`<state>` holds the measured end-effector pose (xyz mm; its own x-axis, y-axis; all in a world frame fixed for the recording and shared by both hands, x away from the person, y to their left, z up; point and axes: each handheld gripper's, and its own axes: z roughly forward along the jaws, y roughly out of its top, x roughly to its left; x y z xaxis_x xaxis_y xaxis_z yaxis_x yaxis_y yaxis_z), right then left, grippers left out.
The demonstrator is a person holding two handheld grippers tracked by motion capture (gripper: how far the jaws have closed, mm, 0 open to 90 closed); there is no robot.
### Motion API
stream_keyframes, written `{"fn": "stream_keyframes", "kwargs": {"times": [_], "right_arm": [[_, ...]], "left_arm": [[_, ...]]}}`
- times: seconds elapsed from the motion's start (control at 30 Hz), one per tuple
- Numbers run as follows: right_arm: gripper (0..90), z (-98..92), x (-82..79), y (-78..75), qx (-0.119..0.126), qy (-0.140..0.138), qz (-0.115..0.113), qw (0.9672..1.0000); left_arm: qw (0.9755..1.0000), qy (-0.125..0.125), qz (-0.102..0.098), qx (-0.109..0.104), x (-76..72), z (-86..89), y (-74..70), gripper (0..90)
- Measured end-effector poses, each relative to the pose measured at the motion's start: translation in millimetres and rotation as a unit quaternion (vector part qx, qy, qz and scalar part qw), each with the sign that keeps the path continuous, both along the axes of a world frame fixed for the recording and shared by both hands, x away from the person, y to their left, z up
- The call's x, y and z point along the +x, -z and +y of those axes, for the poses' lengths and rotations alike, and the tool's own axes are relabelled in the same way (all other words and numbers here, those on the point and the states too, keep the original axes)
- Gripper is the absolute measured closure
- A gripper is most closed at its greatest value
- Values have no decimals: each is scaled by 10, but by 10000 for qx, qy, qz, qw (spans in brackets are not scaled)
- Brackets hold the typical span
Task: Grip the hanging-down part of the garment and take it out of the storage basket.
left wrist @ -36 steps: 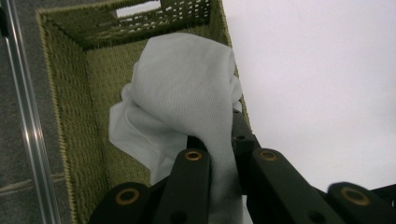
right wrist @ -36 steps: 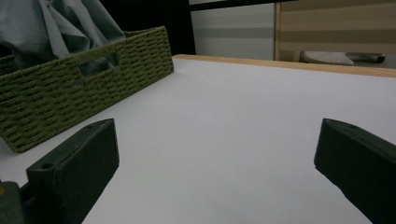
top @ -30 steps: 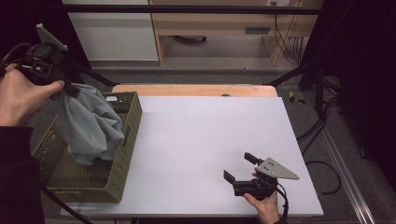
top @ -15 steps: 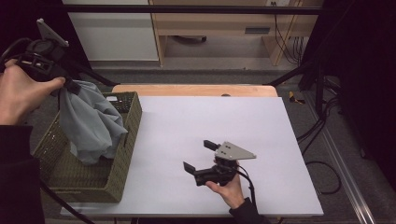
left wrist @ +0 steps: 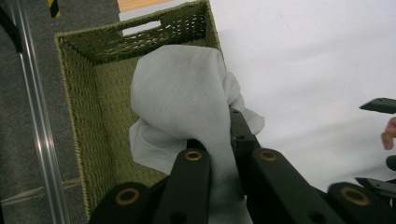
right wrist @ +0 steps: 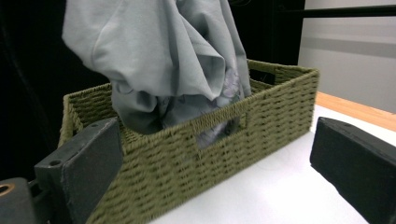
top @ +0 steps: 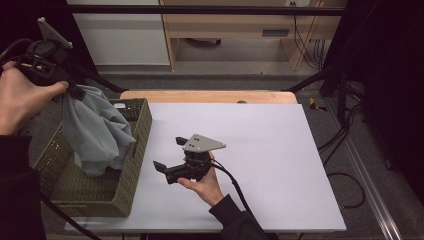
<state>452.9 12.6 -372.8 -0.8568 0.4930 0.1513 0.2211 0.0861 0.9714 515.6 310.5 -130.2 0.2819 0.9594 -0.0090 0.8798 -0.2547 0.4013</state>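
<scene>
My left tongs [top: 75,91] were clamped on a bunched fold of the grey cloth [top: 95,131], held high so it hung with its lower end inside the woven basket [top: 131,172] at the worktop's [top: 280,150] left edge. My right tongs [top: 170,155] gaped empty near the basket's side. To lift cleanly, I judged I should raise straight up until the hem cleared the rim, then catch a free corner.
</scene>
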Motion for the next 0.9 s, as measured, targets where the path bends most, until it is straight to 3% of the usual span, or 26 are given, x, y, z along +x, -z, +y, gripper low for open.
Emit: {"fn": "stream_keyframes", "kwargs": {"times": [0.17,0.47,0.9], "right_arm": [[40,176,99,23,-52,-86,-17,9999],[68,488,387,102,-46,4,33,10000],[95,858,591,154,-189,-73,184,9996]], "left_arm": [[10000,34,21,15,12,-3,-12,871],[10000,45,5,37,-3,-10,-52,871],[9999,133,41,29,24,-60,-28,871]]}}
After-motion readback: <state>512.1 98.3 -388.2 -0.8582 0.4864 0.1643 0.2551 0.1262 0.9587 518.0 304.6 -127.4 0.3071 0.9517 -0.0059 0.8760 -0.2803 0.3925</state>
